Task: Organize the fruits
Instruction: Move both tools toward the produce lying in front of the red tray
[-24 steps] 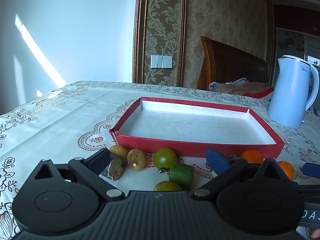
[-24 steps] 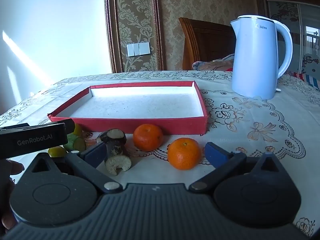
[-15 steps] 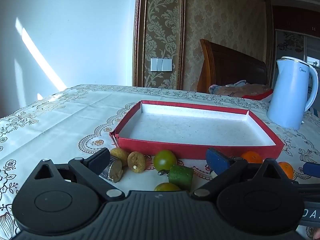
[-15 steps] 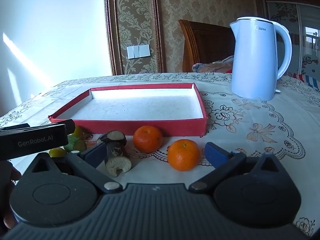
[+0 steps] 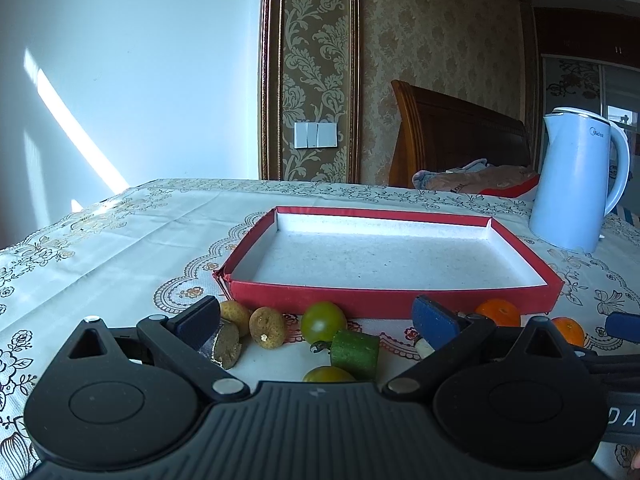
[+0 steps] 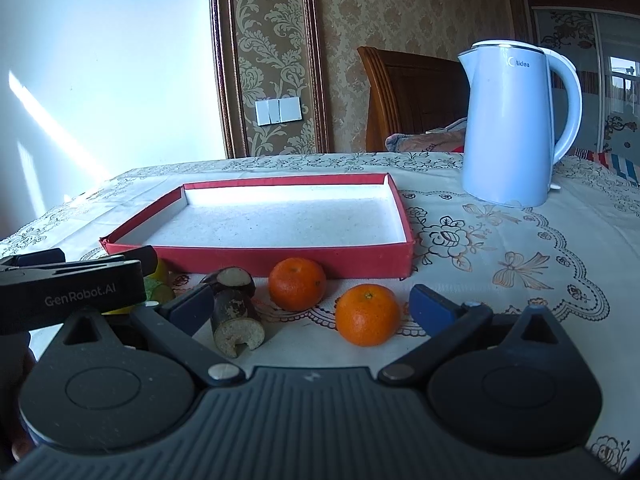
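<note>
Nothing yet inside the shallow red cardboard tray with white floor (image 6: 256, 260) at mid-frame; round orange mandarins (image 6: 367, 314), green tomatoes (image 5: 323, 321) and brown longans (image 5: 267, 327) strewn along its near wall on the lace-clothed desk (image 6: 500, 248). Opening step by the look of it: left tool (image 5: 316, 322) and right tool (image 6: 311, 309) both spread wide, gripping nothing. Next, likely: centre the right tool on the nearest mandarin, pinch gently, lift over the red wall.
</note>
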The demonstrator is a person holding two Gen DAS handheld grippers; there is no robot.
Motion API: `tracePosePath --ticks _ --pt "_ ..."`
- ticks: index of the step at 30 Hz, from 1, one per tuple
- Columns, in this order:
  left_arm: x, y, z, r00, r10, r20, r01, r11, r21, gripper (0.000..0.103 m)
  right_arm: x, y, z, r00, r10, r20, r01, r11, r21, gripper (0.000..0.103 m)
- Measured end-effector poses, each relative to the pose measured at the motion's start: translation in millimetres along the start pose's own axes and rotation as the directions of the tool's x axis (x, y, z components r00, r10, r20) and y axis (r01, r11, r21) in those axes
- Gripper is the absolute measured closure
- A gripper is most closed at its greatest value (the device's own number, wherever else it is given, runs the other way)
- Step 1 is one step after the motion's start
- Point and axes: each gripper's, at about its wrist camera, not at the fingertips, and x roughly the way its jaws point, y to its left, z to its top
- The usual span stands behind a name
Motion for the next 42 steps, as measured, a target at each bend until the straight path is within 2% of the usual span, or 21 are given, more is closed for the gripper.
tracePosePath --ticks 11,22,28,36,42 --pt "1 0 1 1.0 0.008 0.003 -0.008 1.0 0.005 0.0 -3 1 -1 1.0 0.008 0.008 -0.008 1.0 0.005 0.0" --pt "1 1 0 1.0 -0.015 0.007 0.015 1.0 0.002 0.0 -3 -1 -1 1.0 0.017 0.012 -0.017 1.0 0.019 0.0" --pt "1 -1 1 0.999 -0.032 0.012 0.032 0.999 0.014 0.0 -7 -2 -3 0.999 0.012 0.044 -0.014 0.999 0.034 0.0" --pt "1 0 0 1.0 -0.016 0.017 0.016 1.0 0.015 0.0 -9 1 -3 0.996 0.027 0.086 -0.029 0.999 0.026 0.0" --pt "1 1 0 1.0 -0.012 0.017 0.012 1.0 0.012 0.0 -12 7 -4 0.994 0.011 0.111 -0.01 1.0 -0.007 0.0"
